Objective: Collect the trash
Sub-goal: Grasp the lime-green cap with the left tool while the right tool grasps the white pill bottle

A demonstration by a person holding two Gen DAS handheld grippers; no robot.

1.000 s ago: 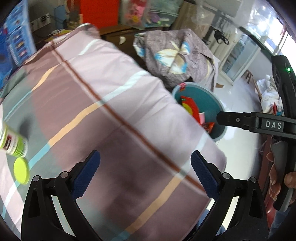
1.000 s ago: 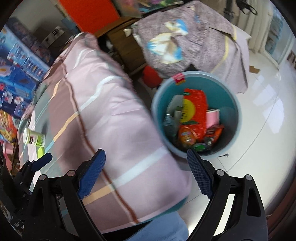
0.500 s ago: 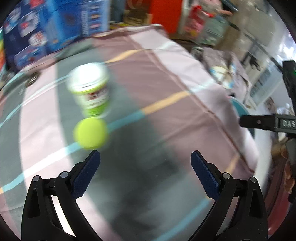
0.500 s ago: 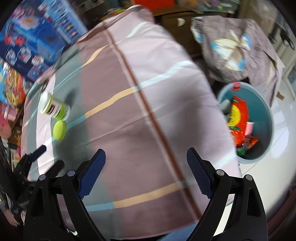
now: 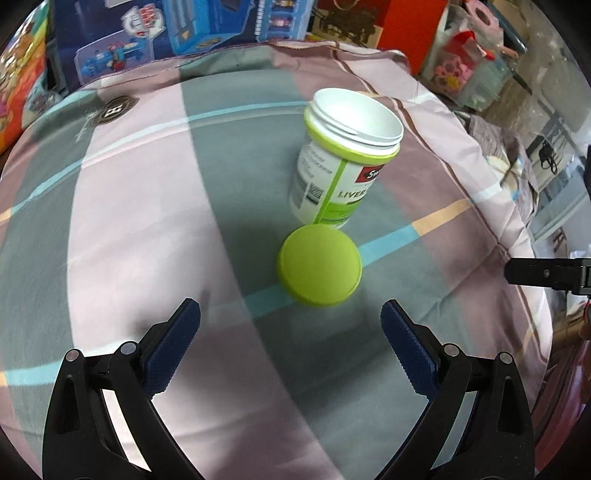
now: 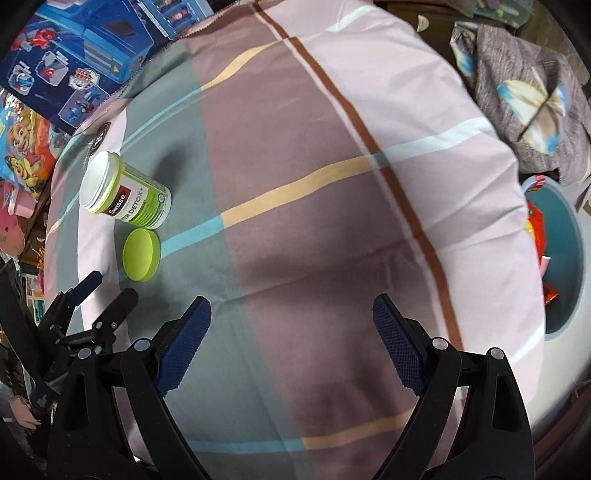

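Note:
An open white and lime-green supplement jar stands on the striped tablecloth, its round lime-green lid lying flat just in front of it. My left gripper is open and empty, a short way in front of the lid. In the right wrist view the jar and lid sit at the left, with the left gripper beside them. My right gripper is open and empty over the cloth's middle. A teal trash bin holding wrappers stands off the table's right edge.
Blue toy boxes line the far edge of the table. A grey patterned cloth bundle lies beyond the table near the bin. The right gripper's finger pokes in at the right of the left wrist view.
Both grippers have swung left from the bin toward the jar and lid. The left gripper now faces the lid closely. Both stayed open.

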